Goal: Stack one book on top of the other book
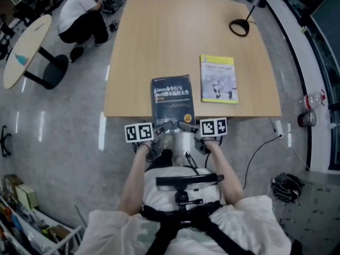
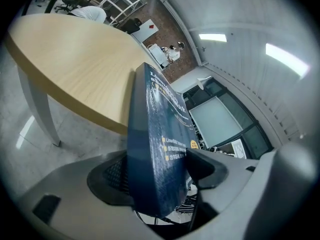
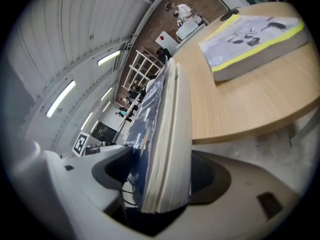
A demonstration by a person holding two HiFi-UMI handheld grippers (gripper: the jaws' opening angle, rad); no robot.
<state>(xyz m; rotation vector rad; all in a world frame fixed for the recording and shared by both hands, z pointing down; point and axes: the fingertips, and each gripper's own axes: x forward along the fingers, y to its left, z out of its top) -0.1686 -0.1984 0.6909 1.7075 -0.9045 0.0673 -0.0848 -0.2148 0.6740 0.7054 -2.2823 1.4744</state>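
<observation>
A thick dark blue book lies at the wooden table's near edge, its near end jutting over it. My left gripper and right gripper both grasp that near end. In the left gripper view the blue book fills the gap between the jaws, spine toward the camera, with my left gripper shut on it. In the right gripper view its page edge stands between the pads of my right gripper. A second book with a yellow and white cover lies flat to the right.
A black desk lamp stands at the table's far right. A person crouches on the floor beyond the far left corner, next to a small round table. A cable and a black bag lie on the floor at right.
</observation>
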